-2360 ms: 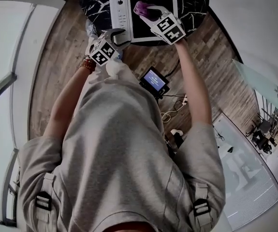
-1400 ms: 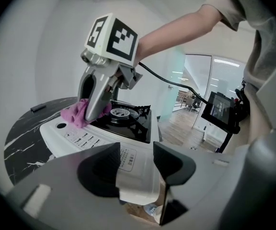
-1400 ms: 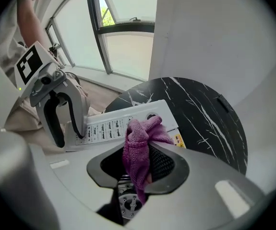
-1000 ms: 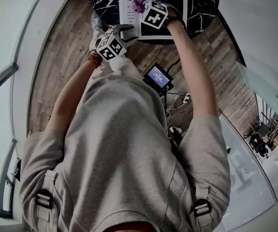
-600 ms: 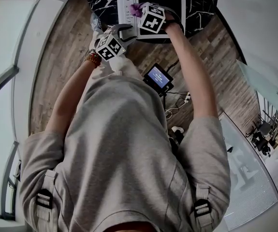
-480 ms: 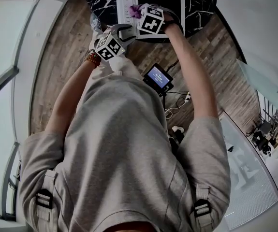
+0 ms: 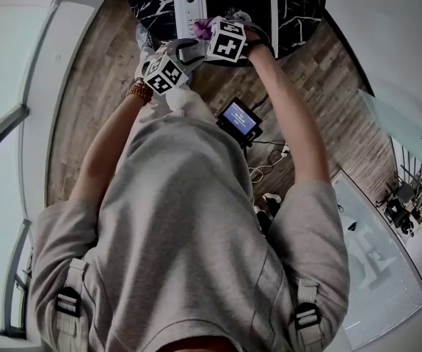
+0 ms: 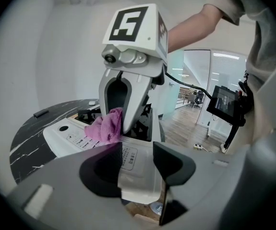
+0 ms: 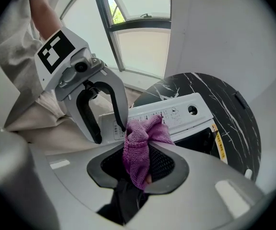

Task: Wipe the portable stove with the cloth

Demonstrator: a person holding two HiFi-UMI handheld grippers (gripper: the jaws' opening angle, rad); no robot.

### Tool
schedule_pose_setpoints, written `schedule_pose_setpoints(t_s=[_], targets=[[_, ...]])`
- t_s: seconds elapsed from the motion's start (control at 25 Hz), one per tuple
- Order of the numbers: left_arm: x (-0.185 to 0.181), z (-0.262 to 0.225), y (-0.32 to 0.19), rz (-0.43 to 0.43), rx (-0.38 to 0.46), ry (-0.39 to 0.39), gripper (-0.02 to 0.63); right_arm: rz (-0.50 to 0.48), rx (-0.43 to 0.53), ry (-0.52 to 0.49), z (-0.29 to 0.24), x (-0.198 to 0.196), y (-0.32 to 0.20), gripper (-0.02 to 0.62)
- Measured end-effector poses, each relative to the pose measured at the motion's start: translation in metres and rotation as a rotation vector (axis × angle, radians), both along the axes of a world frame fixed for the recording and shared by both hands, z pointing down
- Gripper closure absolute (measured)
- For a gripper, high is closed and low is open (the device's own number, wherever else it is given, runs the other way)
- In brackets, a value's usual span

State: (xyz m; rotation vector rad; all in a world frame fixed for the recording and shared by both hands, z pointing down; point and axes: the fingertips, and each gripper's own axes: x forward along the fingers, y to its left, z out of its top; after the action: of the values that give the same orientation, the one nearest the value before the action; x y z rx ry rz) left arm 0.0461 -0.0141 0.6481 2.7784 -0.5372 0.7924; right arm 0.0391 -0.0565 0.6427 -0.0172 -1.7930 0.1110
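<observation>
The portable stove [image 7: 183, 17] sits on a round, dark worktop [image 7: 152, 2] with white lines like marble. Its near side is close to the worktop's round edge, and bare dark top shows at both sides of it. The stove is a flat white box with a black cooking part and a strip of buttons with one round knob.

The left gripper [image 8: 138, 164] has its fingers part way closed on the stove's near corner. Wood floor shows just under that corner.

The right gripper [image 9: 138, 171] points down, and its fingers pinch the cloth [image 9: 138, 147]. The cloth is purple, soft and bunched up. It rests on the white button strip, right next to the black part.
</observation>
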Motion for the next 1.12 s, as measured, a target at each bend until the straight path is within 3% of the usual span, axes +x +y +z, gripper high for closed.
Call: schedule_pose_setpoints(t_s=[0.64,0.8,1.0,1.12], targets=[[-0.001,0.002,0.0,0.001,-0.005,-0.017,0.41,-0.052,-0.11,0.012,-0.001,0.0,0.035,0.477],[-0.001,0.002,0.001,0.0,-0.001,-0.021,0.408,-0.057,-0.126,-0.083,-0.007,-0.001,0.036,0.476],[-0.001,0.001,0.002,0.002,-0.012,-0.027,0.397,0.151,-0.102,-0.335,-0.04,0.015,0.007,0.476],[-0.001,0.0,0.001,0.003,0.0,-0.034,0.397,0.267,-0.011,-0.397,-0.066,0.048,-0.03,0.474]])
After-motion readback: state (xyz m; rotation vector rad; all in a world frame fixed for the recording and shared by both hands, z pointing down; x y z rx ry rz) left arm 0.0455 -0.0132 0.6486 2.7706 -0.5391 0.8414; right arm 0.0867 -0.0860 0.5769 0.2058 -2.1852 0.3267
